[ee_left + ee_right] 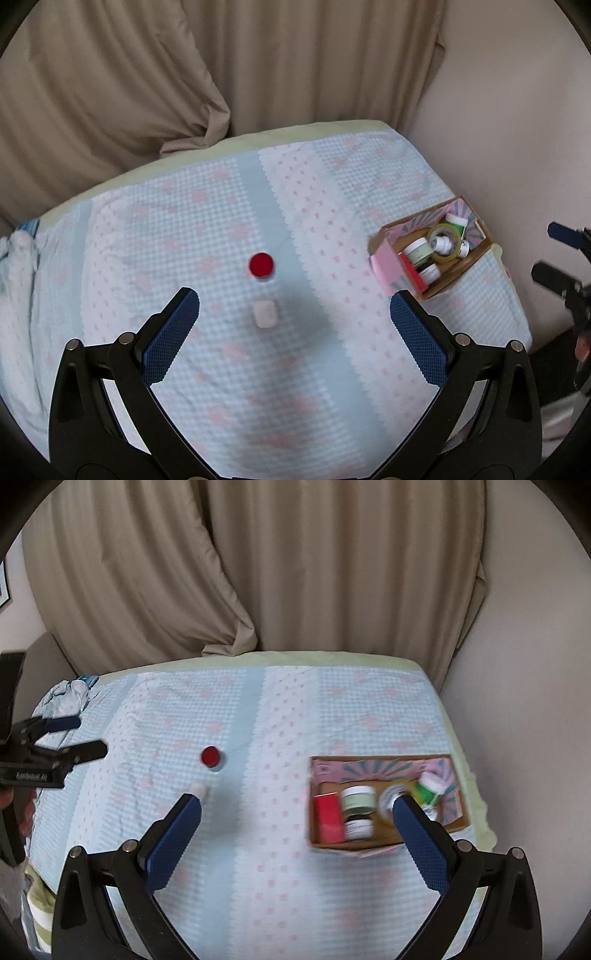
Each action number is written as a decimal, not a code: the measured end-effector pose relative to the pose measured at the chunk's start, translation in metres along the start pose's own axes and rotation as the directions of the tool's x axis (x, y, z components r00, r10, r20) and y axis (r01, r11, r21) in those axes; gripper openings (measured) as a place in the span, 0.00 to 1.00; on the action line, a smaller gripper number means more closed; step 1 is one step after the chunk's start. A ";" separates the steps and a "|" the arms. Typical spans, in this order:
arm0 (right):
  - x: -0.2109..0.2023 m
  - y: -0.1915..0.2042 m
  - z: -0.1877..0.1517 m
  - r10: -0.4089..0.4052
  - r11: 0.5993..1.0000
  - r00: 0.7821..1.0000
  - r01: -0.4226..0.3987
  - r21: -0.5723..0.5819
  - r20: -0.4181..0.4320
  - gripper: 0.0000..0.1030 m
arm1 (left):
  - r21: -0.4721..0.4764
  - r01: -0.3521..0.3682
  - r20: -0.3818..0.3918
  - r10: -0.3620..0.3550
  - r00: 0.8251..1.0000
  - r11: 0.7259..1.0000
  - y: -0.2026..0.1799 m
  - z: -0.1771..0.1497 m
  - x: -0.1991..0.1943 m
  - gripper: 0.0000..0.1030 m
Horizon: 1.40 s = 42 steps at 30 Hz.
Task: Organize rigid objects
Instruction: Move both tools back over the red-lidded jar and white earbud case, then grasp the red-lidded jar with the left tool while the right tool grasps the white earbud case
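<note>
While both claws hover wide open and empty above the quilted bed cover (pixel 207 206), the left gripper (pixel 295 314) has a small white block (pixel 265 314) lying between its fingers and a red-lidded jar (pixel 261 265) just beyond. Ahead of the right gripper (pixel 297 814), toward its right finger, sits the cardboard box (pixel 458 821) holding jars, a tape roll (pixel 388 799) and a green-capped bottle (pixel 428 788).

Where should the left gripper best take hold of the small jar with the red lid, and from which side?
Grip the red-lidded jar across its round side wall, coming from above. It stands upright and alone on the bedspread, and the left gripper is open above it.
</note>
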State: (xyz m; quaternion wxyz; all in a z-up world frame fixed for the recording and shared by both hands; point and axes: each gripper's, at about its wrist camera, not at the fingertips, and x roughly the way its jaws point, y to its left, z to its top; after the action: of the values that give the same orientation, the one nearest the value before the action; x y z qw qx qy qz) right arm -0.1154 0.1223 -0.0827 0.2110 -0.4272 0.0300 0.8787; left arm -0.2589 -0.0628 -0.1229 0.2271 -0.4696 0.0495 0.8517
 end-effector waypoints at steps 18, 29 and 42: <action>0.131 0.150 -0.039 -0.041 0.998 0.990 0.049 0.051 -0.136 1.00 | 0.159 0.162 -0.286 -0.112 0.952 0.974 0.091 0.005 0.159 0.99; 0.262 0.196 -0.080 -0.049 0.994 0.994 0.058 0.092 -0.095 1.00 | 0.323 0.356 -0.383 -0.223 0.897 0.877 0.080 -0.027 0.315 0.84; 0.364 0.221 -0.101 -0.130 0.967 0.982 0.156 0.200 -0.138 0.79 | 0.417 0.446 -0.376 -0.297 0.878 0.792 0.069 -0.046 0.389 0.72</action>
State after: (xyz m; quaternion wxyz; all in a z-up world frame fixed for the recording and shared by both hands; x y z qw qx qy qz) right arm -0.3274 0.0233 -0.4523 0.3157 -0.4572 0.1047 0.8248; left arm -0.4303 -0.0059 -0.4774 0.4936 -0.5166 0.2030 0.6695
